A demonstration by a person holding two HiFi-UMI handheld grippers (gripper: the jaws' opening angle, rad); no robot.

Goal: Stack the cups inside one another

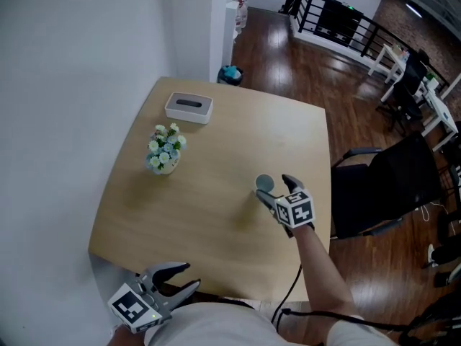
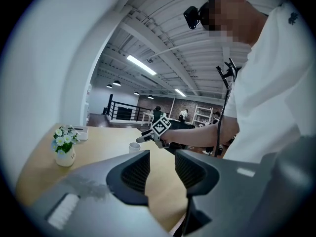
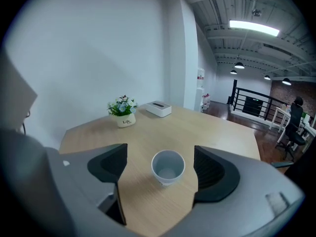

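One pale grey cup stands upright on the wooden table, right of the middle; I see no other cup. My right gripper is open with one jaw on each side of the cup, without touching it. In the right gripper view the cup sits between the jaws of that gripper, and its inside looks empty. My left gripper is open and holds nothing, at the table's near edge close to my body. The left gripper view looks along the jaws of the left gripper at the cup and the right gripper.
A white tissue box lies at the table's far side. A small pot of flowers stands on the left half. A black office chair is beside the table's right edge. A white wall runs along the left.
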